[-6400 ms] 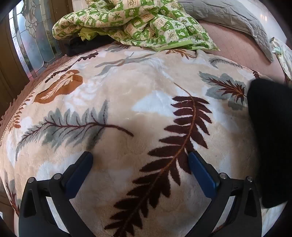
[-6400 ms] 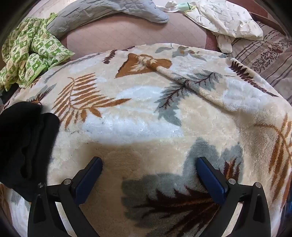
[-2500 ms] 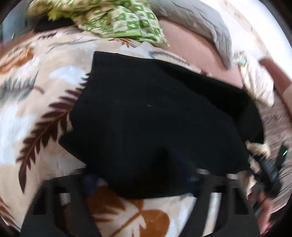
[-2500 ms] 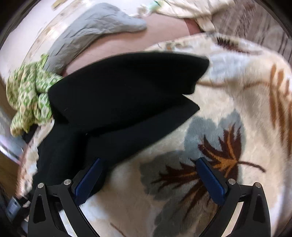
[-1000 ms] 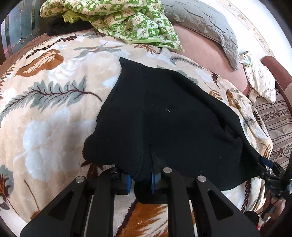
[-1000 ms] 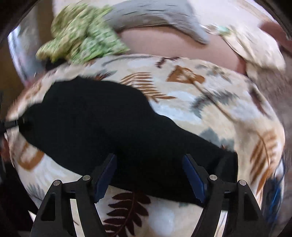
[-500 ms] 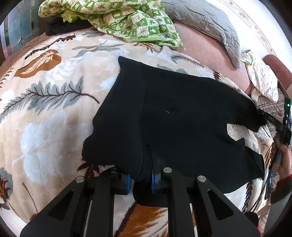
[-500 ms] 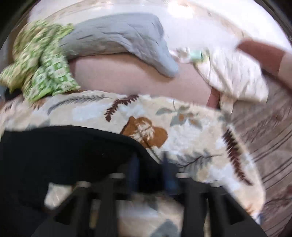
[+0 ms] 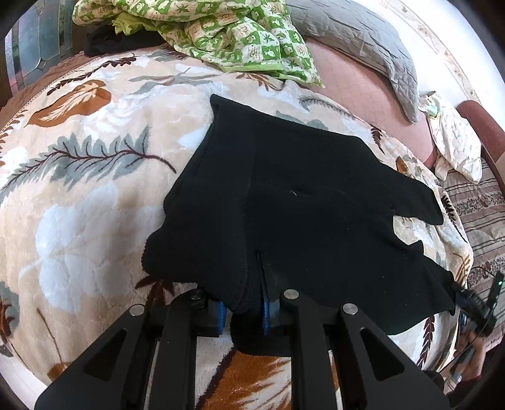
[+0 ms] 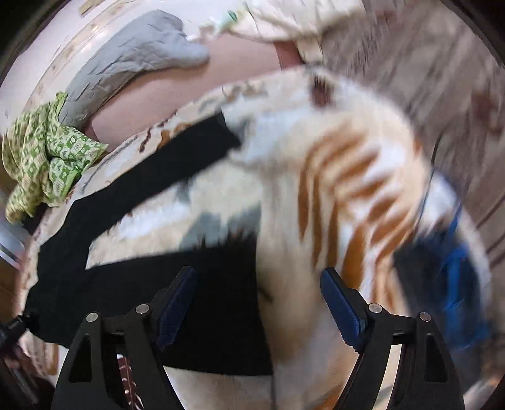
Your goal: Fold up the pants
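Note:
Black pants [image 9: 300, 205] lie spread on a leaf-print fleece blanket [image 9: 79, 220], the two legs splayed toward the right. At the near edge my left gripper [image 9: 243, 312] is shut on the waistband, black fabric pinched between its blue pads. The right wrist view is blurred. In it my right gripper [image 10: 258, 302] has its jaws opening wide over the end of the nearer leg [image 10: 205, 284]. That hem lies below and between the pads, and neither pad presses on it. The farther leg [image 10: 176, 161] runs off to the upper left.
A green patterned cloth [image 9: 221, 28] and a grey quilted pillow [image 9: 363, 41] lie at the far side of the bed. A cream cloth [image 9: 454, 142] and striped bedding [image 9: 483, 214] are at the right. A blurred blue object [image 10: 454, 277] sits beside the blanket's right edge.
The right gripper, shut on a pant leg's end half a second ago, has let go, swung across and rolled, and now stands open over the nearer leg. The left gripper kept still.

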Action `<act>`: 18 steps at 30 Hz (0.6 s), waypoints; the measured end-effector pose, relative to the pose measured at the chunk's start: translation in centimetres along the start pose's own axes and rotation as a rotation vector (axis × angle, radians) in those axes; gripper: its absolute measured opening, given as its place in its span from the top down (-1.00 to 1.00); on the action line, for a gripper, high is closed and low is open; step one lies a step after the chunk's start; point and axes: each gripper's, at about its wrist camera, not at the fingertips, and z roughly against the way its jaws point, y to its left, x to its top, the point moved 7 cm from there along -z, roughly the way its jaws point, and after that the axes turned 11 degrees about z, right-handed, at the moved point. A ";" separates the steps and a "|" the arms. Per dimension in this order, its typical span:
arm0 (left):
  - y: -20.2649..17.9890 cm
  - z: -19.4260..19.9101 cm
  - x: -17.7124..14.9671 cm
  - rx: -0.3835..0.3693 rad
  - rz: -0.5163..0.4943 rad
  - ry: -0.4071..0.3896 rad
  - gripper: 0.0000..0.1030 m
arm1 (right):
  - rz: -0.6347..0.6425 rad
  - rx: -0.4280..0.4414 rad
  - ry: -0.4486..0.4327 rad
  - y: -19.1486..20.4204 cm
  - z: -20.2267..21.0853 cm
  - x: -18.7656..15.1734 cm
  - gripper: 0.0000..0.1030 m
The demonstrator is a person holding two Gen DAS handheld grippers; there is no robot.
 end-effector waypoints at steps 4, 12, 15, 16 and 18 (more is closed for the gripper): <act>-0.1 0.9 0.2 -0.033 0.006 -0.021 0.74 | 0.049 -0.011 -0.030 1.3 0.2 0.8 0.97; -0.1 2.7 -0.6 -0.058 -0.034 -0.010 0.74 | 0.146 -0.172 -0.116 0.7 5.7 2.1 0.97; 1.1 1.5 -1.0 -0.016 -0.002 0.043 0.67 | 0.107 -0.167 -0.030 -0.4 2.5 0.9 0.95; 1.2 1.5 -1.0 -0.010 0.000 0.044 0.61 | 0.094 -0.158 0.002 -0.6 1.2 0.4 0.91; 1.5 2.3 -0.8 0.004 -0.005 0.012 0.52 | 0.094 -0.184 0.006 -0.6 0.7 0.1 0.74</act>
